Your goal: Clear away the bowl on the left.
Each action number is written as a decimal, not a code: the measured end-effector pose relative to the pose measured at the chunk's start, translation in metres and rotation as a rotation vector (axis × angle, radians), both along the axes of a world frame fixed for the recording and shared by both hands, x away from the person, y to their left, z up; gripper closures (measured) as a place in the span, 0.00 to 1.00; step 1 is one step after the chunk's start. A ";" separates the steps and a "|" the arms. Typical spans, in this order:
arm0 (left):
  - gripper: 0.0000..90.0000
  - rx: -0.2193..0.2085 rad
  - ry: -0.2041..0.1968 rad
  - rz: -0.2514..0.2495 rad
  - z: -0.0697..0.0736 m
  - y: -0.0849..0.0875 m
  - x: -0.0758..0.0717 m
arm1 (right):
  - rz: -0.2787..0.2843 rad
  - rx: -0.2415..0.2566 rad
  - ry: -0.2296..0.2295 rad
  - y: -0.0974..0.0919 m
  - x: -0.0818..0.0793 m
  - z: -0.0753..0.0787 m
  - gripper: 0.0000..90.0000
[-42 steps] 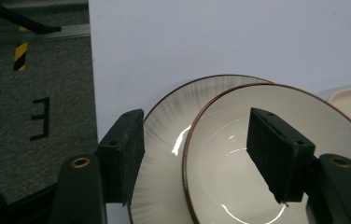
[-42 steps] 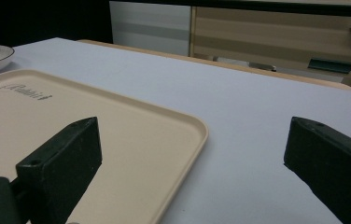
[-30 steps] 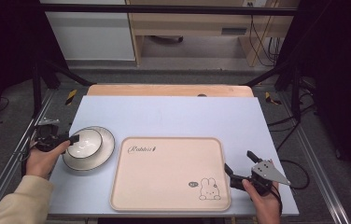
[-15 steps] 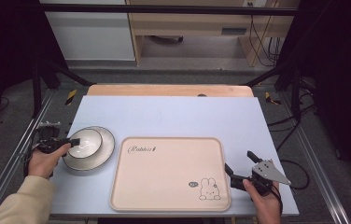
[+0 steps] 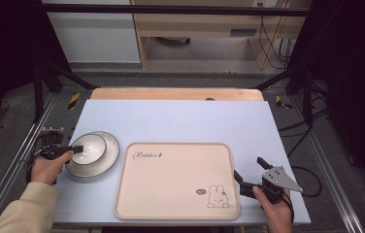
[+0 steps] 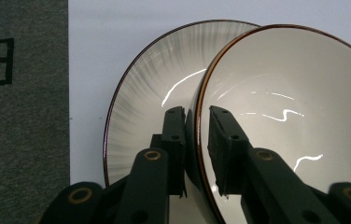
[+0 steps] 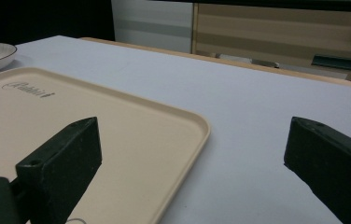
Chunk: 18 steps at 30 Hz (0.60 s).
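Surface: pale blue table (image 5: 180, 119) with a wooden strip along its far edge; dark floor and metal rails around it

Bowl: we see a white glazed bowl (image 5: 89, 147) with a thin brown rim, sitting in a plate (image 5: 108, 156) with a dark edge line

Left gripper: our left gripper (image 5: 76, 149) has just been closing, and in the left gripper view its two jaws stand on either side of the bowl (image 6: 295, 107) wall, one pad outside, one inside, the rim running up between them

Grip: we judge the pads pinch the rim; any gap left is too thin for us to make out

Plate to jaws: the plate (image 6: 138, 100) lies beneath and beyond the outer jaw, apart from the pads

Handling: we take the bowl for ceramic, so stiff, fairly heavy for a rim pinch, slick under the glaze and liable to chip or break if it slips

Where to hold: at the rim on the near side, pads deep over the wall, since the bowl will want to swing down about the pinch

Right gripper: our right gripper (image 5: 250, 170) rests with its jaws spread wide and nothing between them

Tray: the beige tray (image 7: 173, 140) has its corner ahead of that jaw gap, and it lies well apart from the bowl
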<state>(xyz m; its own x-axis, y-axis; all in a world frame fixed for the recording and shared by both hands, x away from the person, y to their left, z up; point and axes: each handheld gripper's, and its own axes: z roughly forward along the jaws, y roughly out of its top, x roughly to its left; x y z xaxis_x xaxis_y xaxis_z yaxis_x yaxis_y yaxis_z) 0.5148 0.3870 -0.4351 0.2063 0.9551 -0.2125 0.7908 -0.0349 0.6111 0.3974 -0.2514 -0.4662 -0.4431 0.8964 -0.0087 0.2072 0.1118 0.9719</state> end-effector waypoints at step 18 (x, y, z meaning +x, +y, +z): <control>0.91 -0.075 -0.038 0.043 0.003 0.001 -0.008 | 0.006 -0.005 0.002 0.000 0.000 0.000 0.05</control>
<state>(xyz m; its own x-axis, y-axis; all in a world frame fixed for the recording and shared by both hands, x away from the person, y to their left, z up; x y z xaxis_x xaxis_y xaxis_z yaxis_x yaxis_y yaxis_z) 0.5068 0.3883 -0.4323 0.1745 0.9450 -0.2766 0.7667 0.0458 0.6404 0.3978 -0.2512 -0.4664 -0.4481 0.8939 -0.0126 0.2083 0.1181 0.9709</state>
